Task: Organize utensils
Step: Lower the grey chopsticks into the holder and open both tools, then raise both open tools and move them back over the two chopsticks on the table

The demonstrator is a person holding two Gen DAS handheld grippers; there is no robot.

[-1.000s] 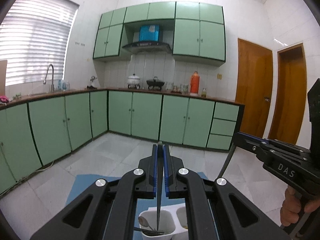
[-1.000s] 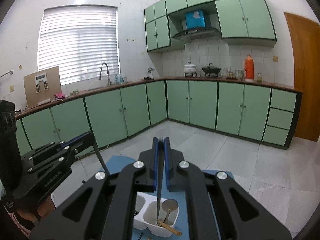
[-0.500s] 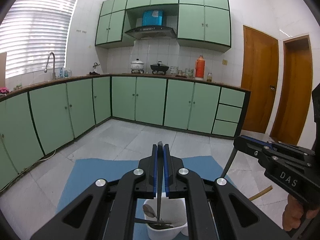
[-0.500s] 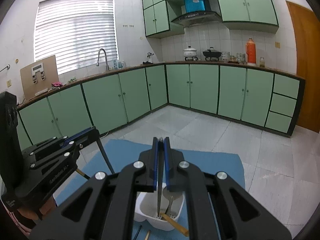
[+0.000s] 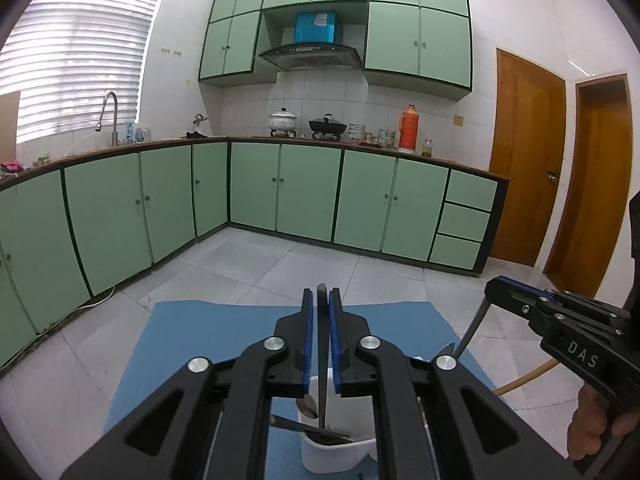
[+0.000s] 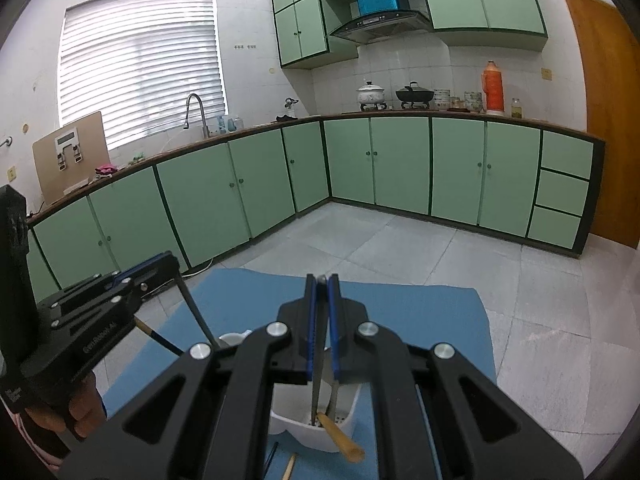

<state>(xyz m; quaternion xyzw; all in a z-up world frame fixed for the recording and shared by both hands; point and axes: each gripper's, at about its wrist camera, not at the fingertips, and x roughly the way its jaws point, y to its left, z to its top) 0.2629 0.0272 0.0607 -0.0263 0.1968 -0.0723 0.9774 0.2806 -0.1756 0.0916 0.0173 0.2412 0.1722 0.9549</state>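
My left gripper [image 5: 321,300] is shut on a dark metal utensil handle [image 5: 322,360] that hangs down into a white holder compartment [image 5: 336,454] with a spoon [image 5: 307,407] in it. My right gripper [image 6: 321,286] is shut on a second dark utensil [image 6: 316,392], its tip in a white holder compartment [image 6: 316,434] beside a wooden chopstick [image 6: 340,438]. The right gripper also shows in the left wrist view [image 5: 494,285], and the left gripper in the right wrist view [image 6: 170,260]. The holder stands on a blue mat [image 6: 420,312].
Loose chopsticks lie on the mat [image 5: 200,340]: one at the right [image 5: 524,378], one near the holder [image 6: 290,466], a dark-tipped one at the left [image 6: 156,334]. Green cabinets [image 5: 308,196] line the far walls beyond a tiled floor [image 5: 280,264].
Both grippers have lowered and tilted forward over the holder, each still holding its utensil. The holder and mat now fill more of each view.
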